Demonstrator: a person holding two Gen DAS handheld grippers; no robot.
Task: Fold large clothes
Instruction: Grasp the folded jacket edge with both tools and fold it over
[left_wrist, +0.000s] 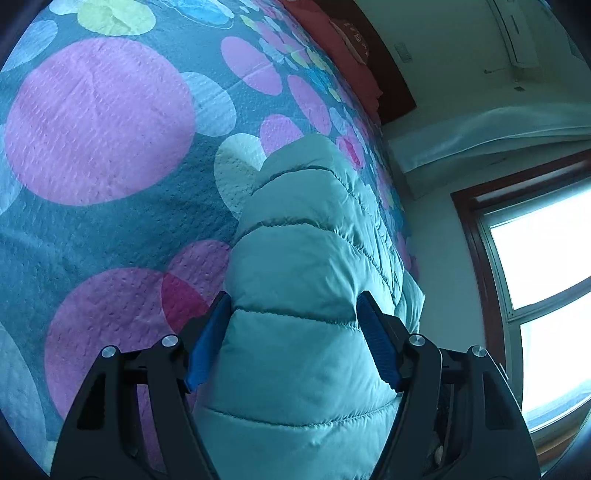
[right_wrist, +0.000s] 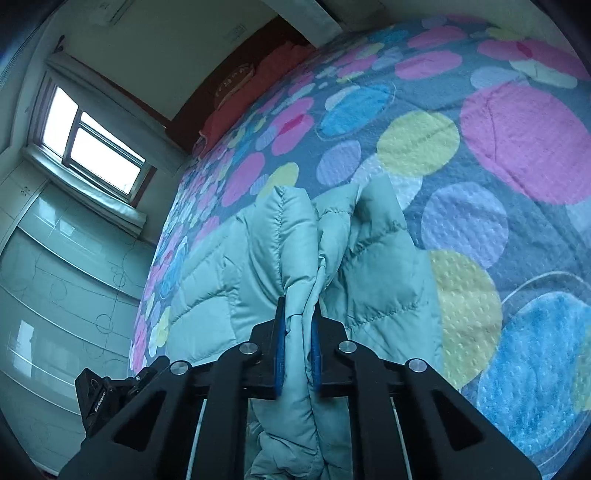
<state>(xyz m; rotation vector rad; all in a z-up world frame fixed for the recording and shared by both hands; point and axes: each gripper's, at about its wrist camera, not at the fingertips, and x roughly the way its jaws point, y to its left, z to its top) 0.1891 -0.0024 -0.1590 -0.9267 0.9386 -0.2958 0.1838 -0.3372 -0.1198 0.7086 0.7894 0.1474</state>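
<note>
right wrist view: right gripper clamped on a bunched jacket edge, likely for lifting into a fold. left gripper straddles padding over the bedspread, jaws apart, seemingly not yet pinching.

1. The jacket is pale mint green, puffy and quilted with stitched horizontal seams.
2. It lies on a bedspread with coloured circles.
3. Its edge is bunched into thick upright folds.
</note>
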